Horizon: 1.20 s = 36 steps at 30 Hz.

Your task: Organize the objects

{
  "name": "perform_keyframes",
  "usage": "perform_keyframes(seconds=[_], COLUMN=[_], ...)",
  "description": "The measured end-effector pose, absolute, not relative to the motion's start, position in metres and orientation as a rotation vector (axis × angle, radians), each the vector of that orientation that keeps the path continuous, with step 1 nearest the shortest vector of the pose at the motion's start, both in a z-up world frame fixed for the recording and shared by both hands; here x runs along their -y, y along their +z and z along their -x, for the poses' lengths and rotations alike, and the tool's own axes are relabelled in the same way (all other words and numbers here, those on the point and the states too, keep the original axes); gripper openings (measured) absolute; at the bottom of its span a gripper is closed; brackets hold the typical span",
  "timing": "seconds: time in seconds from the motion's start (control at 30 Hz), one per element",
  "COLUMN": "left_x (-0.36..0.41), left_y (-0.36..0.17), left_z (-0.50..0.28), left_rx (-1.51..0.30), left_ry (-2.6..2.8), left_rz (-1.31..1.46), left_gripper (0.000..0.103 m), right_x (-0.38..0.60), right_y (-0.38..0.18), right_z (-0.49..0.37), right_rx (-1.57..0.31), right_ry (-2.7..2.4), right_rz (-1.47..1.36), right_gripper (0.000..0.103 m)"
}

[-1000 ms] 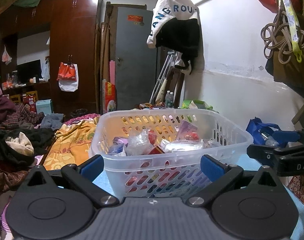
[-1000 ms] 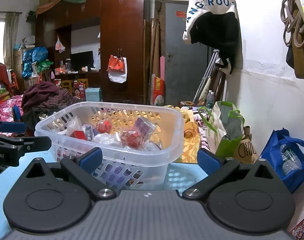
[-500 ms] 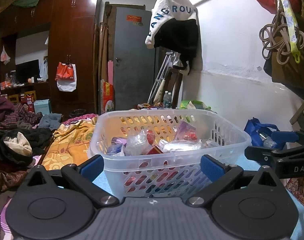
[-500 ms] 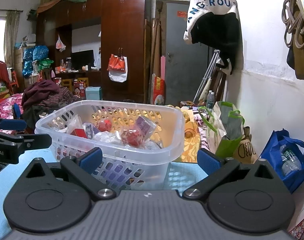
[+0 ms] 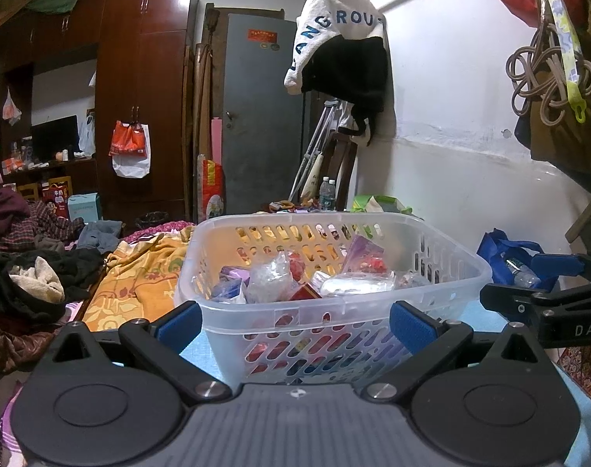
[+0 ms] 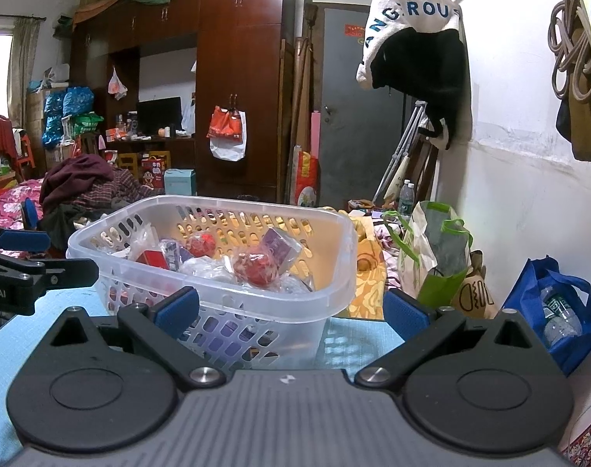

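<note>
On blue mat, one basket (image 5: 334,311), two grippers, left (image 5: 295,321), right (image 6: 291,309), jaws wide.

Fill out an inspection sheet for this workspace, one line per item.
Surface: light blue cloth-covered top, bare beside the basket.
Job's things: clear perforated plastic basket holding wrapped packets, including a round red one.
Clutter: blue tote bag with a water bottle; green-handled shopping bag.
Grippers: left tool open, empty; right tool open, empty.
Cables: coiled cord hanging on the wall.
Surroundings: dark red wooden wardrobe; grey door; piled clothes.
</note>
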<state>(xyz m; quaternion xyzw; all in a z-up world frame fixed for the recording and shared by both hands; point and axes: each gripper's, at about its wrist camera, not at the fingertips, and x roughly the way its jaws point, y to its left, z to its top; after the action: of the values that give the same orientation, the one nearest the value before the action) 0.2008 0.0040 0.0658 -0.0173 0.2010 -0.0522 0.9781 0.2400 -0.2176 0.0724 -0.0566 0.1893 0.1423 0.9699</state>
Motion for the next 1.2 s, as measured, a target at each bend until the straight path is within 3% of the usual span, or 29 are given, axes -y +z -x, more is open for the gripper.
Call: perform_keyframes(seconds=[1.2], left_x=[-0.0052], left_y=[0.0586], left_z=[-0.2027], left_rx=[-0.418], left_ry=[-0.116], left_rz=[0.040], left_gripper=[0.103], right_x=[0.2188], right_y=[0.0715], right_z=[-0.2404], right_rx=[-0.368], right_ry=[0.272], right_rz=[0.135], right_gripper=[0.103])
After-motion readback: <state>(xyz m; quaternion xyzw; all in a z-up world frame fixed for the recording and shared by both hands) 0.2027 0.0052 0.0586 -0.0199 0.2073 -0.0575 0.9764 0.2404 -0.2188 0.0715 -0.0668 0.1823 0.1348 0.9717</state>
